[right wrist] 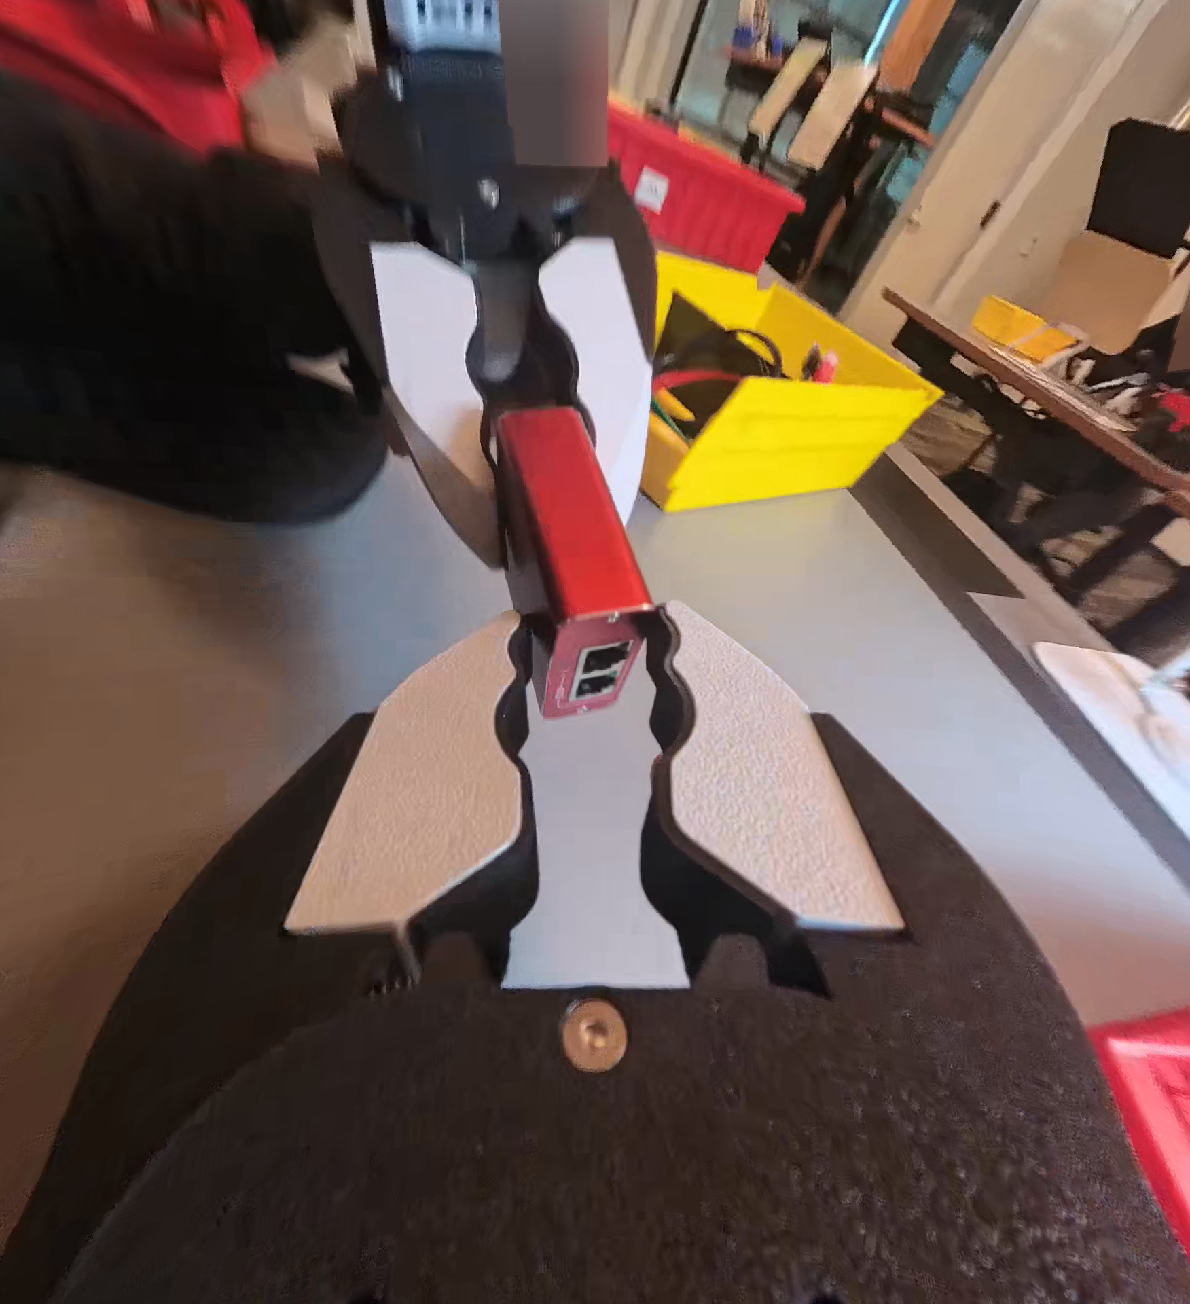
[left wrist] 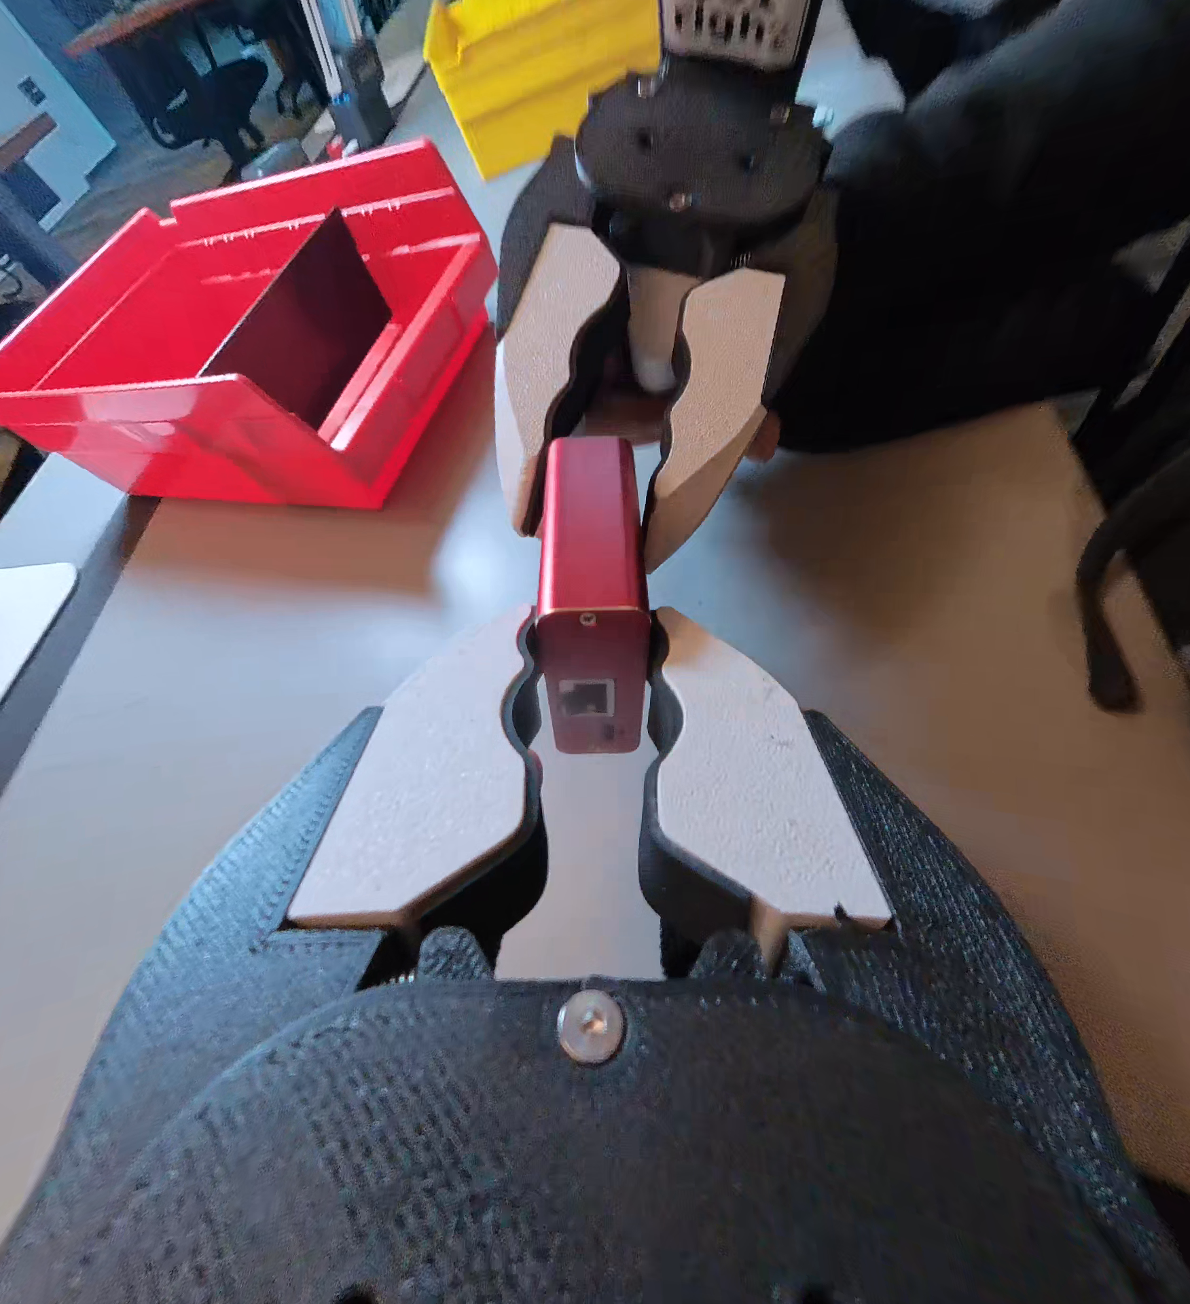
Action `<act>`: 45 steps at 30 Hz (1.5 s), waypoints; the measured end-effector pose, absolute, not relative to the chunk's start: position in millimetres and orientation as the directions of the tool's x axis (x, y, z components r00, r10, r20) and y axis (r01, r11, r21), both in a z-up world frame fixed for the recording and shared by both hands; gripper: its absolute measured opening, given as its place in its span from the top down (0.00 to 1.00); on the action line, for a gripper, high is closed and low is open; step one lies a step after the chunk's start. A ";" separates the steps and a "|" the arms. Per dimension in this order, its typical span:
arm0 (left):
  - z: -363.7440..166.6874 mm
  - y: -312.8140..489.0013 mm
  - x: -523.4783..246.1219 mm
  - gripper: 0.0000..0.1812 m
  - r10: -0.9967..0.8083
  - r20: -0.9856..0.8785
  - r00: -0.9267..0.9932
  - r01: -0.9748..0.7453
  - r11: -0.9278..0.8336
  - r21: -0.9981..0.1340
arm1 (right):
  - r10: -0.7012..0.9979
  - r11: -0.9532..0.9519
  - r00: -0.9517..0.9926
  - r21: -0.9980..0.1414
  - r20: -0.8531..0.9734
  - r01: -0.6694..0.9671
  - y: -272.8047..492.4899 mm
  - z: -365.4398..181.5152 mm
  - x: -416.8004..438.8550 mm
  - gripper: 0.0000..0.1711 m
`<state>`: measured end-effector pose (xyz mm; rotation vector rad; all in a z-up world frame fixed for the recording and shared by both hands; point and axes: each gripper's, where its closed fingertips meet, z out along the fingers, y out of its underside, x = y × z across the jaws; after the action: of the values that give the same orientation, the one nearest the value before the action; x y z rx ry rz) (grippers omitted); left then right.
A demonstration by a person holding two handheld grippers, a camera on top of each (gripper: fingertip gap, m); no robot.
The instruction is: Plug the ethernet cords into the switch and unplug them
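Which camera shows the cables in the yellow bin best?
The right wrist view: the yellow bin sits open toward it, with dark, red and green cables visible inside. The left wrist view shows only the bin's blurred outer wall, no cables.

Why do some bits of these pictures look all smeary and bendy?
In the left wrist view, the red switch and red bin look sharp, while the yellow bin and gloved hand are smeared. In the right wrist view, most of the edges are blurry, and the table edge curves from the wide lens.
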<state>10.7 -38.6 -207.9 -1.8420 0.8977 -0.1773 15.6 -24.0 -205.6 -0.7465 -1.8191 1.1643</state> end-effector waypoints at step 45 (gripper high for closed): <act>-187.4 -54.2 32.5 0.85 -0.678 -0.371 0.635 -0.465 0.048 -0.884 | 0.725 0.526 -0.501 -0.849 0.473 -0.040 -53.2 -197.7 24.4 0.84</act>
<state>32.5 -54.2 -187.4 -1.5914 0.9717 -0.2098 24.4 -53.2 -197.7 -0.5643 -1.8642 1.0665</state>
